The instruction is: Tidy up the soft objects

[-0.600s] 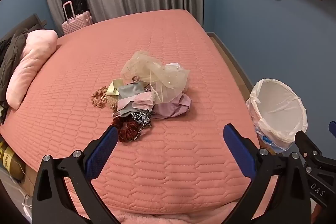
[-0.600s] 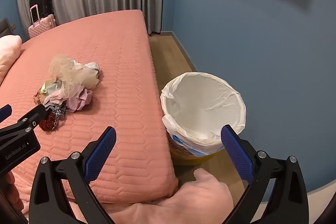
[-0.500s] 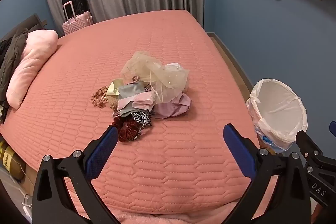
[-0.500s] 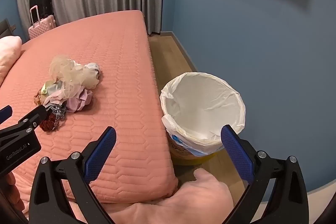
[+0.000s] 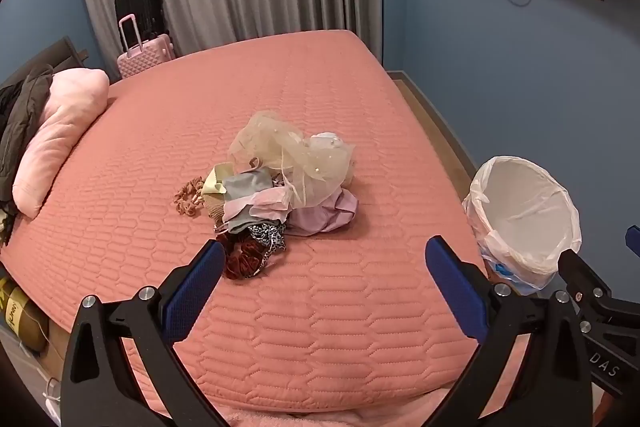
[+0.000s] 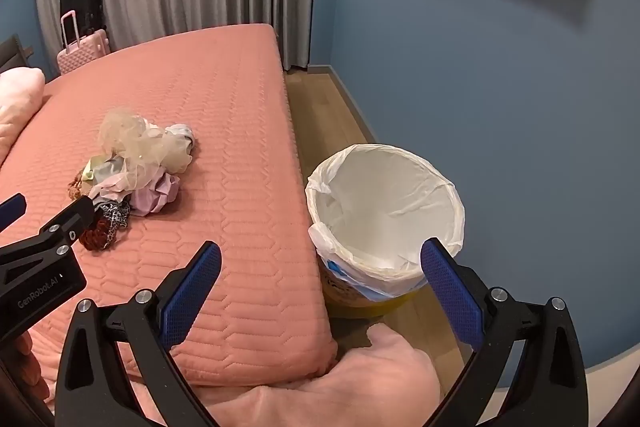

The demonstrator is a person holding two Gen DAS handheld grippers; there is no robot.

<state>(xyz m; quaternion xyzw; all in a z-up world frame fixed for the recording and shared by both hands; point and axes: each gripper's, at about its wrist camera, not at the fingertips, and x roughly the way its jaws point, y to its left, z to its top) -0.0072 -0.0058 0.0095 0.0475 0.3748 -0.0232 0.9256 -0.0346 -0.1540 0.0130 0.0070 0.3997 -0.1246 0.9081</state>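
A heap of soft items [image 5: 276, 183] lies mid-bed on the salmon quilted mattress [image 5: 320, 327]: beige tulle [image 5: 296, 151], grey and pink cloths, a lilac cloth [image 5: 324, 215], a dark red scrunchie [image 5: 244, 259], a rust scrunchie [image 5: 188, 195]. The same heap [image 6: 136, 171] shows at the left of the right wrist view. My left gripper [image 5: 324, 283] hangs open just short of the heap, holding nothing. My right gripper [image 6: 320, 287] is open and empty over the bed's right edge, beside a bin lined with a white bag [image 6: 384, 223].
The lined bin [image 5: 524, 219] stands on the wood floor between bed and blue wall. A pink pillow [image 5: 60, 135] and dark clothing lie at the bed's left. Pink and black suitcases [image 5: 144, 39] stand by the grey curtain. A pink blanket [image 6: 360, 379] sits below the right gripper.
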